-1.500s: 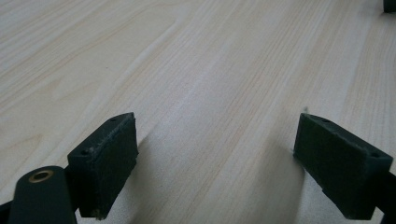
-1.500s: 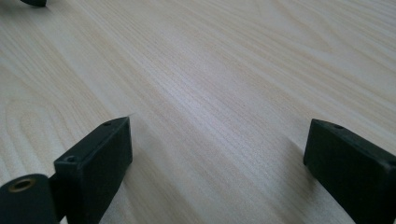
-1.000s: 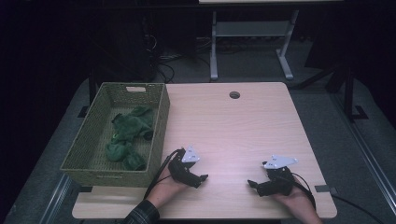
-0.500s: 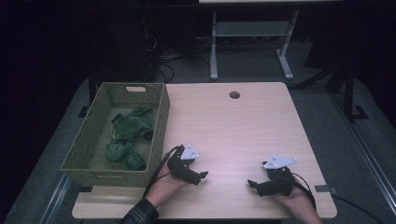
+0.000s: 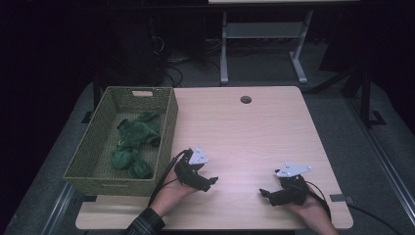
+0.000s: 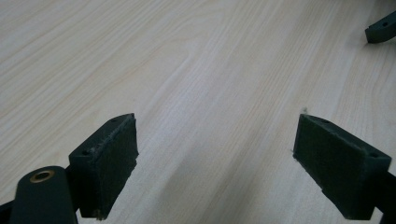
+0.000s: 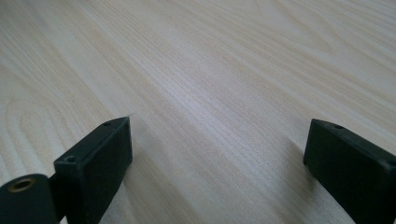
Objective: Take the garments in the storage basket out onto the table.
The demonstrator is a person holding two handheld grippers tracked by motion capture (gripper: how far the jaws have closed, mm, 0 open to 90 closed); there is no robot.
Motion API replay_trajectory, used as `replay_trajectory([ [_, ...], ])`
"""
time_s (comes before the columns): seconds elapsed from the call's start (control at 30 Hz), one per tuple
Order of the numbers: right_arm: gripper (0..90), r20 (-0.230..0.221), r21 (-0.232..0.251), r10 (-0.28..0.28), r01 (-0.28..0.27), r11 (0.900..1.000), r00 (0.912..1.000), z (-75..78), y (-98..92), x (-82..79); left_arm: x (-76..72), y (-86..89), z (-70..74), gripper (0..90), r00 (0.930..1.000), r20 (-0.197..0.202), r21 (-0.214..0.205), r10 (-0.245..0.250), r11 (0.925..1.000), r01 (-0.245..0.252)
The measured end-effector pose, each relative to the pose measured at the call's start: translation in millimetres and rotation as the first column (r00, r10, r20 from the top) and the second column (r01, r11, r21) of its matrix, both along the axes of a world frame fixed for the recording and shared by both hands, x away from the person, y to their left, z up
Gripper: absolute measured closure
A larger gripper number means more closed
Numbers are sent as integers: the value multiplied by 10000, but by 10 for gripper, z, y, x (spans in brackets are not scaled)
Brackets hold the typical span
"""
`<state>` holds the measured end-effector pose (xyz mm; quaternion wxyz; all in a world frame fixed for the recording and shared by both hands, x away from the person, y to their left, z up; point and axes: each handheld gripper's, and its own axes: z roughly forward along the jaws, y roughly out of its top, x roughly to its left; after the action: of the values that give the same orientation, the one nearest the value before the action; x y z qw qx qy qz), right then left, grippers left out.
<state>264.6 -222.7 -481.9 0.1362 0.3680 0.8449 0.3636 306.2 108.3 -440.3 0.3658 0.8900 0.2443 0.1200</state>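
A: Landmark for this entry is the woven basket (image 5: 87, 161). Where does it sit?

B: On the left part of the pale wooden bench (image 5: 244, 137), its near end close to the bench's front edge. Green cloth pieces (image 5: 132, 144) lie bunched inside it, one heap toward the far end, another toward the near end.

A: Left tool?

B: The left tool (image 5: 209, 182) is just right of the basket's near right corner, low over the bench, held in the left hand (image 5: 169, 193), and points away from the basket. In the left gripper view the left tool (image 6: 215, 163) has its jaws spread wide, bare wood grain between them, nothing pinched.

A: Right tool?

B: The right tool (image 5: 263, 194) is well apart from the basket, near the bench's front right, in the right hand (image 5: 306, 208). Its jaws point back toward the basket side. In the right gripper view the right tool (image 7: 217, 158) is likewise spread, only bench surface between the pads.

A: Contact with the cloth?

B: None. Both tools are outside the basket; the cloth lies inside, apart from both.

A: Anything else on the bench?

B: A round cable hole (image 5: 245, 99) near the far edge, right of the basket's far end.
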Motion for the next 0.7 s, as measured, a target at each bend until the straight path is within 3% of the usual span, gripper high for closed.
replay_trajectory([
  [0.13,74,1,0,-1,1,10000,10000,0,0,0,-6,-5,37,133,10000,5,159,51,9999,-51],
  [0.3,74,-3,1,0,0,10000,10000,0,0,0,7,15,87,133,10000,32,91,91,9999,-91],
  [0.37,74,0,1,-1,1,10000,10000,0,0,0,16,29,122,133,9998,-108,-129,159,9998,-160],
  [0.7,74,2,3,-4,4,10000,10000,0,1,0,19,24,238,133,10000,4,-86,24,10000,-24],
])
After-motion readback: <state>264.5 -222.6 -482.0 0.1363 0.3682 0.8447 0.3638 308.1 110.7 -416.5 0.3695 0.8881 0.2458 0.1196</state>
